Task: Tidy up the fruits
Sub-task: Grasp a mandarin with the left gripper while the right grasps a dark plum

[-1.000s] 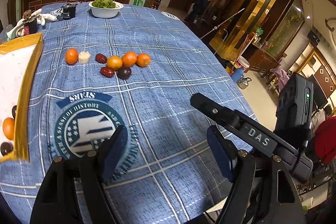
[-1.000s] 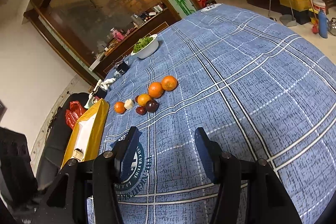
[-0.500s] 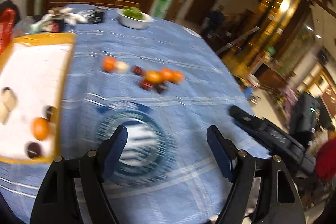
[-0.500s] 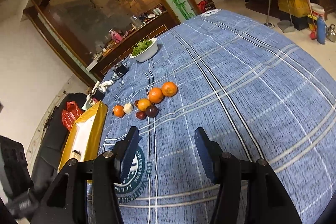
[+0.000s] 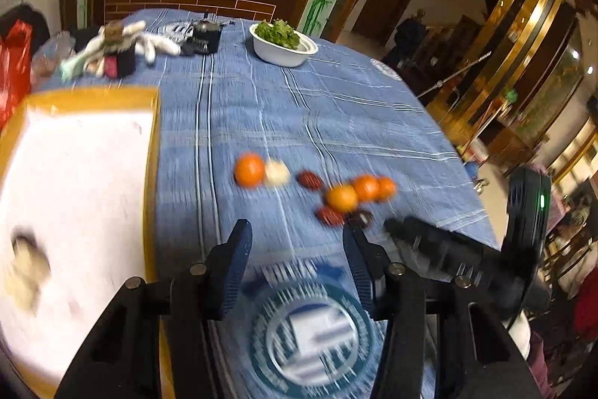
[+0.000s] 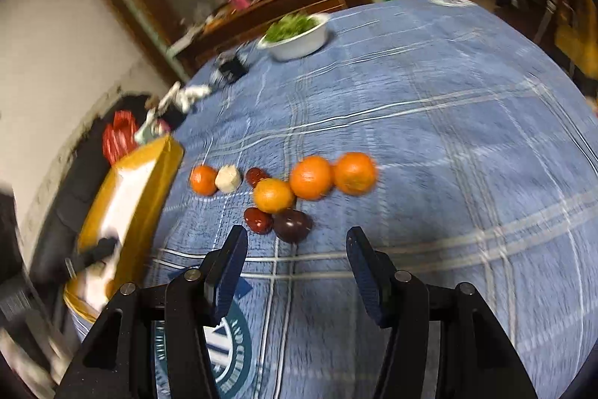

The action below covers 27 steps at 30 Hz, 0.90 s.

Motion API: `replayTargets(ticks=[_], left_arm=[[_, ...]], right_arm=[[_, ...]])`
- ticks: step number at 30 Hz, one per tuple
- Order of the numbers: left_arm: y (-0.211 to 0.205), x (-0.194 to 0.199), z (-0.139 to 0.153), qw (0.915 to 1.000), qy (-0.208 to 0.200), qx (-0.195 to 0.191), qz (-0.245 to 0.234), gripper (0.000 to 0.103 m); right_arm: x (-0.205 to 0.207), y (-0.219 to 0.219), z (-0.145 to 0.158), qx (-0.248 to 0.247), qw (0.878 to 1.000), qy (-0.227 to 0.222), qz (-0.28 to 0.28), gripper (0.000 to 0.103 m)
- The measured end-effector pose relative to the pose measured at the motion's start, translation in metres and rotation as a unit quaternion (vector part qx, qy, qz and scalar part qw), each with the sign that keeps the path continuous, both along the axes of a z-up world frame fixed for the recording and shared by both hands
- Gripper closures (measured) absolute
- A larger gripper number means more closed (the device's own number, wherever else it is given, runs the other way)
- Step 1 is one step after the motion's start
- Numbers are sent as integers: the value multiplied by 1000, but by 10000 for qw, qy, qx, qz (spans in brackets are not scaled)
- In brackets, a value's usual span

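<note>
On the table (image 6: pixel 467 137), four oranges (image 6: pixel 311 177), two red dates (image 6: pixel 258 220), one dark plum (image 6: pixel 291 224) and one pale fruit (image 6: pixel 228 178) are clustered; both grippers' jaws are spread apart, nothing held.

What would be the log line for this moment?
left tool: open, empty | right tool: open, empty, near plum | tray: left of fruits

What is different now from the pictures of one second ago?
Both grippers moved toward the loose fruit. The right gripper came much closer; the dark plum now lies just ahead of its open fingers. The left gripper swung over the tray side and back. Nothing was gripped or released. The fruit row and the bowl of greens stayed put.
</note>
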<state>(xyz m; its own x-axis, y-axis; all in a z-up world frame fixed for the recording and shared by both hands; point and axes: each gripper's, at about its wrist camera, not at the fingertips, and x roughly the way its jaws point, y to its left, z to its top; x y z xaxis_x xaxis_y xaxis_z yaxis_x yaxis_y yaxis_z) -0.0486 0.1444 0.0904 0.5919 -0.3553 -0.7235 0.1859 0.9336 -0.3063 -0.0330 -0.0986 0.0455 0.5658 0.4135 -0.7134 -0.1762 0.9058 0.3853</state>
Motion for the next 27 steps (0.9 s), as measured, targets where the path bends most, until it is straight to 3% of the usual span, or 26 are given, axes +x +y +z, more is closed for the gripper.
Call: replayTargets(ticks=[3, 6, 12, 14, 16, 17, 18, 19, 27], left_arm=[[-13, 38, -2, 9980, -41, 620, -68, 46], [-26, 74, -23, 9934, 184, 1130, -109, 46], [-29, 106, -71, 9875, 751, 1385, 17, 45], [-27, 105, -74, 9890, 661, 1319, 76, 40], [-28, 104, -73, 9894, 664, 1289, 57, 48], [-29, 102, -72, 9906, 637, 1209, -35, 65], [-31, 98, -69, 9895, 575, 1329, -10, 76], [-33, 96, -66, 9888, 522, 1396, 3, 76], [-11, 39, -16, 9992, 91, 389, 34, 76]], right_arm=[[13, 24, -11, -465, 9983, -58, 341, 44], [20, 37, -21, -801, 9956, -63, 488, 51], [23, 37, -29, -839, 9950, -108, 524, 61], [24, 34, -30, -750, 9960, -111, 464, 69], [25, 29, -30, -634, 9971, -87, 407, 74], [25, 27, -30, -570, 9976, -78, 391, 74], [25, 27, -29, -551, 9977, -77, 384, 74], [24, 27, -29, -540, 9978, -76, 384, 74], [-18, 10, 4, -94, 9991, -336, 243, 74]])
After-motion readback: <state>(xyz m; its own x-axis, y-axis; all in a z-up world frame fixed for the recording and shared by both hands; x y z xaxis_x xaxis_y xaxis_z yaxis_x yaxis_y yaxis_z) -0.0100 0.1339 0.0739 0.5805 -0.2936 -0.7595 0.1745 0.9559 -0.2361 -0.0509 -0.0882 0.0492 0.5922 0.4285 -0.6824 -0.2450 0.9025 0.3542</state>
